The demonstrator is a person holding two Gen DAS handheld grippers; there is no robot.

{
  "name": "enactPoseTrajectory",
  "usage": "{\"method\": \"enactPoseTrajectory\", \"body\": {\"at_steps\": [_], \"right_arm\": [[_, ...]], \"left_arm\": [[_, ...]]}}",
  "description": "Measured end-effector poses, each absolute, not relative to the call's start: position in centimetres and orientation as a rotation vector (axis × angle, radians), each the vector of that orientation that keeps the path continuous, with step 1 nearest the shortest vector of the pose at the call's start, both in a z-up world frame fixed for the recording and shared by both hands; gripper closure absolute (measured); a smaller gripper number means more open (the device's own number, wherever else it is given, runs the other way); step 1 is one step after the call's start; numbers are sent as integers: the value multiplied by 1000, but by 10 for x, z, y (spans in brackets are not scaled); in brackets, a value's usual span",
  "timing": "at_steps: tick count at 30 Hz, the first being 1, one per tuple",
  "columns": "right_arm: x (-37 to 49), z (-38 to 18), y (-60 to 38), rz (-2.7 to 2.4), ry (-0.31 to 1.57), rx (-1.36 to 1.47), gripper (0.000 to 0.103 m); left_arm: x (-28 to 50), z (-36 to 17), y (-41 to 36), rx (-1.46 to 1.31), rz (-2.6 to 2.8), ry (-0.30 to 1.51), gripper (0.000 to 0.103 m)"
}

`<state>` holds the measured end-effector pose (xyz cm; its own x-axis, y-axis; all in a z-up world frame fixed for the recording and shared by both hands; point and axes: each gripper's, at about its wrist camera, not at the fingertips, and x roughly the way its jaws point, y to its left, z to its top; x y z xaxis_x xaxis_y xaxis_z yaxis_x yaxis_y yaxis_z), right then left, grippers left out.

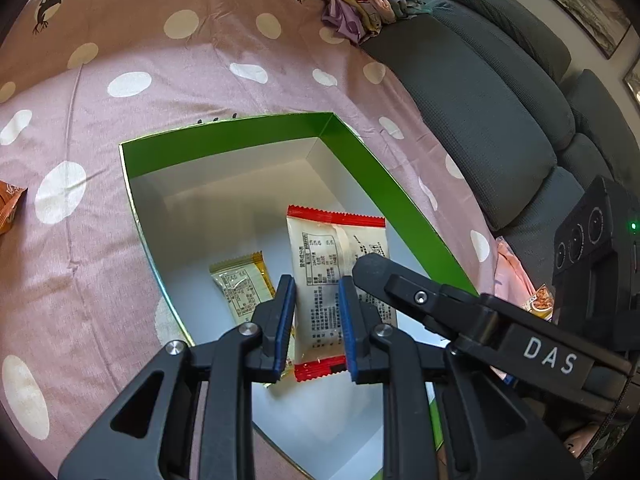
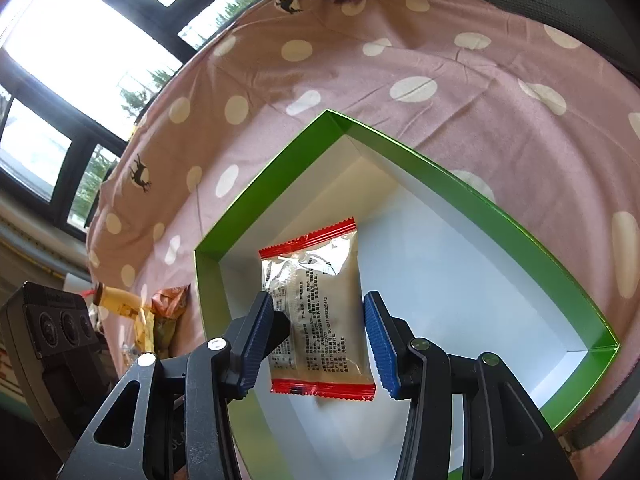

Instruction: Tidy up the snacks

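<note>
Packet [image 2: 320, 312] lengthwise between tongs [image 2: 316, 344]

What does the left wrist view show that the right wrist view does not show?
Only the left wrist view shows the yellow-edged packet in the box and the grey sofa. Only the right wrist view shows the windows and loose snacks outside the box. Both show the green box, the red-edged packet and the dotted pink cloth.

The open cardboard box [image 1: 224, 148] was glossy green on its walls and white inside; the crinkled snack packet [image 1: 340, 276] was cream with red ends and black print; the smaller packet [image 1: 240, 284] was yellow; the bedsheet [image 1: 200, 64] was dusty pink with cream dots and black deer
</note>
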<state>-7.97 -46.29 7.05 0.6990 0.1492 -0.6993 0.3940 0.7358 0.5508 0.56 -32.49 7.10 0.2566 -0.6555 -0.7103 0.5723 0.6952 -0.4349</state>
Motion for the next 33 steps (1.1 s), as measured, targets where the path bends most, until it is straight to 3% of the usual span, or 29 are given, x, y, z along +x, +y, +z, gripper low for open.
{"method": "enactPoseTrajectory", "body": {"at_steps": [4,6,8,15,19,22,33], "right_arm": [[-82,77,-459,-150,769,731,48],[-83,82,-455,-149,746,715,37],[-83,87,-450,-145,725,700,31],[-76,105,-417,-124,685,595,20],[-67,108,-401,-121,691,561,18],[-61,109,-387,-140,706,508,18],[-39,117,-310,-21,685,321,18]], "left_arm": [[0,82,-312,-104,-823,959,77],[-2,89,-299,-110,-797,930,60],[-3,95,-283,-121,-754,899,45],[-6,113,-200,-189,-552,795,21],[-13,120,-149,-201,-342,746,20],[-23,121,-113,-169,-247,720,12],[-45,78,10,-306,37,761,12]]}}
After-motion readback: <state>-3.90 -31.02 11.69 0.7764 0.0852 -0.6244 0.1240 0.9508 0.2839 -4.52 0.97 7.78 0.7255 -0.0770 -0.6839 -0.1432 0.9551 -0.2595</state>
